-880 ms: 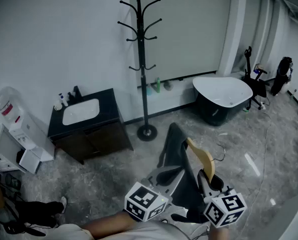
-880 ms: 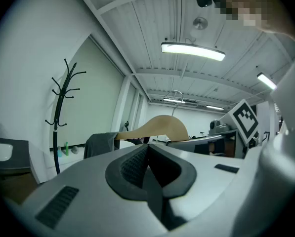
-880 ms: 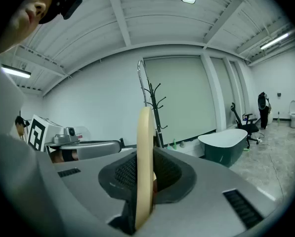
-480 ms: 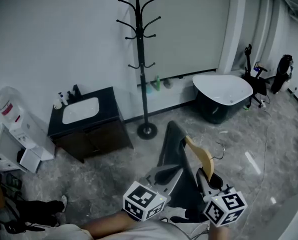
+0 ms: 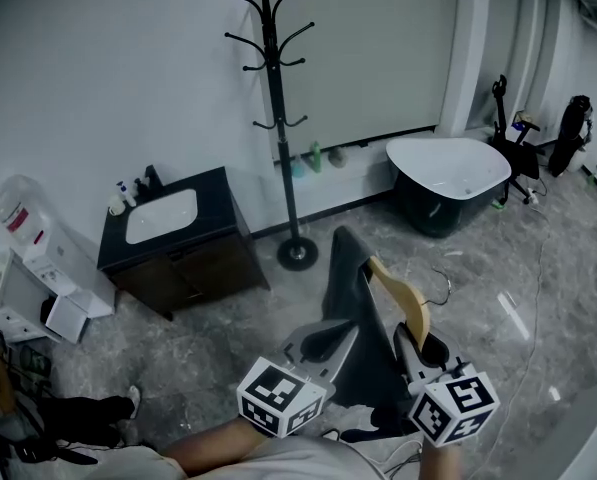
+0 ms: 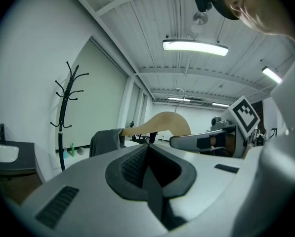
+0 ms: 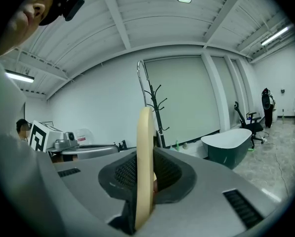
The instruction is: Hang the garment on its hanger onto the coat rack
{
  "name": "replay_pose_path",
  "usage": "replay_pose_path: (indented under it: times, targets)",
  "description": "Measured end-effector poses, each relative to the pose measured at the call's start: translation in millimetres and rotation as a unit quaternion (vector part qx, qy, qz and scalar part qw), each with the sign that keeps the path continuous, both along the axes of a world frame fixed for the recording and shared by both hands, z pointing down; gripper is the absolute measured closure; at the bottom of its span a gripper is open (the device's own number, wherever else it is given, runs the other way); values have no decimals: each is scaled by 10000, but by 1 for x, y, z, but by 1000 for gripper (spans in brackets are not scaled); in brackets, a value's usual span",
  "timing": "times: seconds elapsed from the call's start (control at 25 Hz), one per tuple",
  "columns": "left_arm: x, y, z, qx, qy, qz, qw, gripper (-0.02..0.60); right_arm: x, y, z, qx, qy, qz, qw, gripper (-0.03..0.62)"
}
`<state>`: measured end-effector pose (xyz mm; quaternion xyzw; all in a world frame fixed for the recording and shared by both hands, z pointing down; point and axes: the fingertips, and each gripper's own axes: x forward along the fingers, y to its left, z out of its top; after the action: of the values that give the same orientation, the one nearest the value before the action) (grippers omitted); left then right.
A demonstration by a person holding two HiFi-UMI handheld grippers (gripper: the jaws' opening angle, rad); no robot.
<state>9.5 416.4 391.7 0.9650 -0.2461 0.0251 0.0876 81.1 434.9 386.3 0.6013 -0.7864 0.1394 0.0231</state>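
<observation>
Holding the garment (image 5: 350,303) aloft on its hanger (image 5: 406,303) | right gripper (image 7: 145,181) clamped on the hanger's arm, we judge to leave the hook (image 7: 141,83) free for hanging | left gripper (image 6: 149,169) closed, empty, alongside | coat rack (image 5: 279,118) well apart, by the wall (image 5: 98,88).

Far arm of the hanger (image 5: 410,308), apparently under the garment (image 5: 366,353)

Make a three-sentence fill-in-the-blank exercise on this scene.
The right gripper is shut on a wooden ____.
The dark garment is not yet hung on the coat ____.
That stand rises between the sink cabinet and the white ____.
Missing words: hanger; rack; bathtub.
</observation>
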Motion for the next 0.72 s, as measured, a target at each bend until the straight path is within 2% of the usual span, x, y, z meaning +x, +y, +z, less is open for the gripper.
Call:
replay_pose_path:
  times: [0.44, 0.72]
  targets:
    - [19, -59, -5, 5, 62, -339, 9994, 577, 24, -59, -3, -6, 59, -175, 9998, 534]
    - [22, -149, 0, 14, 167, -359, 9992, 577, 34, -144, 0, -29, 148, -69, 9999, 533]
